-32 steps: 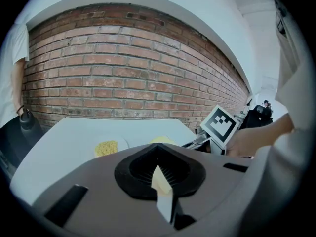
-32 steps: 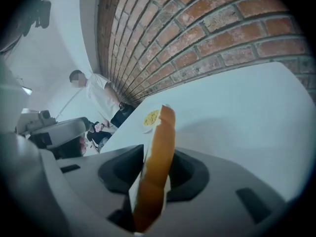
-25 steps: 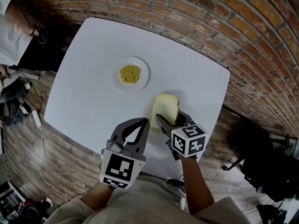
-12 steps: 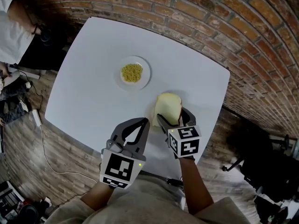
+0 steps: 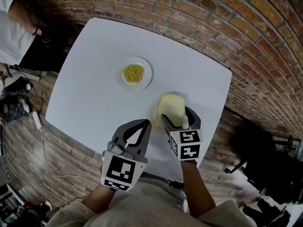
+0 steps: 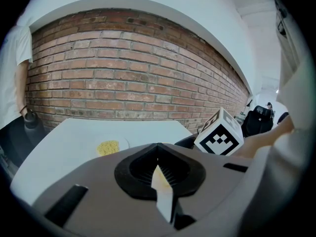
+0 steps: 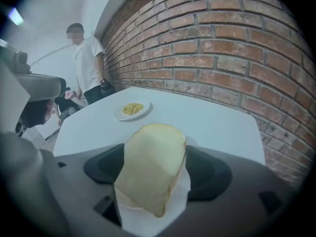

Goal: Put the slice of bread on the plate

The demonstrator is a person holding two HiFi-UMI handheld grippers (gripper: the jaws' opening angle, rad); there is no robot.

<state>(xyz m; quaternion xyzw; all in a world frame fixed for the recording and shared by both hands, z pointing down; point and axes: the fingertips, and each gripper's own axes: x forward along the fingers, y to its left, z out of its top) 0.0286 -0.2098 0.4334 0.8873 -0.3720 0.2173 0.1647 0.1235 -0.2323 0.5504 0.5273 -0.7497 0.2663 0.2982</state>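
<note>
Nearest the camera, the left hand-held gripper (image 5: 144, 126) hangs over the near edge of the white table (image 5: 94, 89), its jaws closed together with nothing between them. Just beside it, the right hand-held gripper (image 5: 176, 113) points down at the pale yellow slice of bread (image 5: 170, 105). Its jaws have just been opening and now stand wide, the slice sitting between them. I see no pad squeezing it, so I read this as open, not a grip. The bread sits near the table's front edge. Further out, well apart from it, waits the small round white plate (image 5: 147, 74), with a heap of yellow crumbly food (image 5: 133, 73) on it. Behind all that runs the red brick wall (image 5: 213, 13).

So nothing is delivered yet. By my reckoning, the grasp, the carry and the set-down are all left.

The head view shows the bare stretch between slice and plate. Only the right gripper view shows the slice framed by both dark pads, plus a person in a white shirt (image 7: 89, 63) standing far off. The left gripper view confirms the met tips and catches the plate, but not the bread.
</note>
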